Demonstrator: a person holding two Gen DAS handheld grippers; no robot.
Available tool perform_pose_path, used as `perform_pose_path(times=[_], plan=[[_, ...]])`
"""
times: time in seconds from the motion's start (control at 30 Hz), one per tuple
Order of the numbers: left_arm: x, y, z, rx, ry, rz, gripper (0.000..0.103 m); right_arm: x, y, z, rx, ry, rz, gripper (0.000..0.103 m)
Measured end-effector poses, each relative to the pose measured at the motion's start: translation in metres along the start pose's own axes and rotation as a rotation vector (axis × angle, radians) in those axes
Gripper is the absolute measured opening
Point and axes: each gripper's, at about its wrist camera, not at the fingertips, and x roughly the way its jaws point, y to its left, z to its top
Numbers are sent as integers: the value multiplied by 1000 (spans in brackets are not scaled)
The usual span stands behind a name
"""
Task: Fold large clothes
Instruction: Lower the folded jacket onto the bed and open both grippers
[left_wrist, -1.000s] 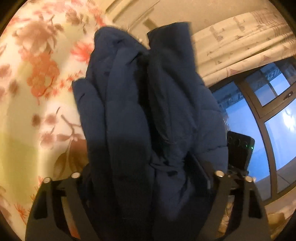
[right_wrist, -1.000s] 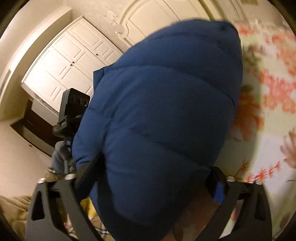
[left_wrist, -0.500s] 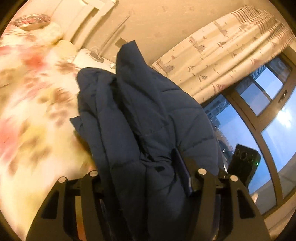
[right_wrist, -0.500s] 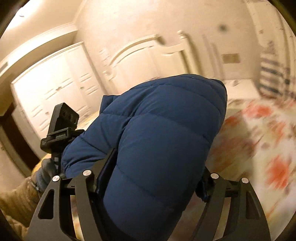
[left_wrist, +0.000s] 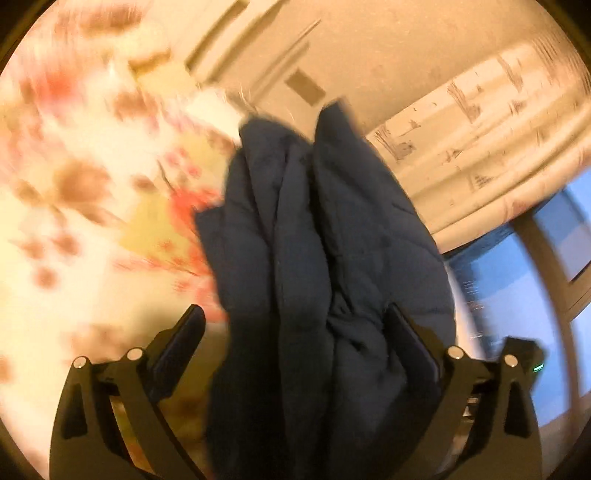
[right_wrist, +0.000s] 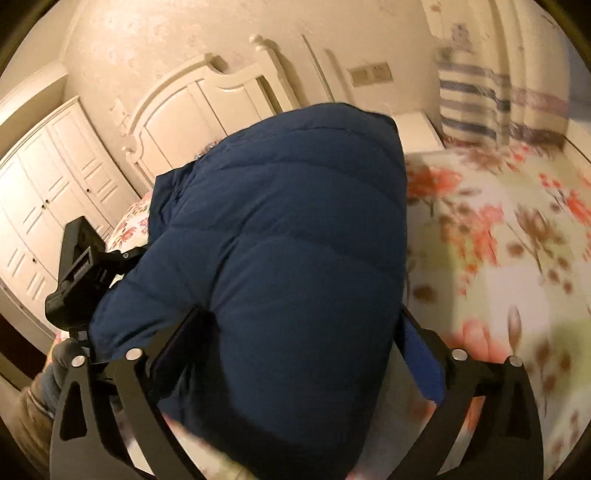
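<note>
A navy blue puffer jacket (left_wrist: 317, 266) hangs bunched in folds between the fingers of my left gripper (left_wrist: 295, 350), over the floral bedspread (left_wrist: 85, 206). The left jaws stand wide; the left finger (left_wrist: 177, 347) is clear of the cloth, and the jacket rests against the right finger. In the right wrist view the same jacket (right_wrist: 288, 258) bulges as a quilted mass between the fingers of my right gripper (right_wrist: 295, 354), whose jaws are also wide with the cloth filling the gap. The left gripper's body (right_wrist: 81, 273) shows at the jacket's left.
The bed (right_wrist: 509, 258) has a white headboard (right_wrist: 207, 107) and pillow at its head. A white wardrobe (right_wrist: 48, 192) stands on the left, a nightstand (right_wrist: 417, 129) beside the bed. A patterned curtain (left_wrist: 491, 147) and window (left_wrist: 517, 288) are on the right.
The left jaws have spread wider, and the left finger has come free of the jacket. Both views swung down toward the bed; the jacket is lower over the bedspread.
</note>
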Motion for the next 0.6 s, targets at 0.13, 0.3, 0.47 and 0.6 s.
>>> perform_pose_path(times=[0.13,0.3,0.47,0.6], plan=[[-85,-34,-9,224,-268,231,101,-65,5,-16,28,-130,-36,97],[-164,-106,-29,340,-423,483,101,-153,73,-25,-56,-335,-162,99],[-216,-162,-61,406,-489,545,101,-202,139,-30,-176,-384,-352,99],[-229,-198,-77,517,-485,568,101,-217,165,-31,-256,-402,-410,99]])
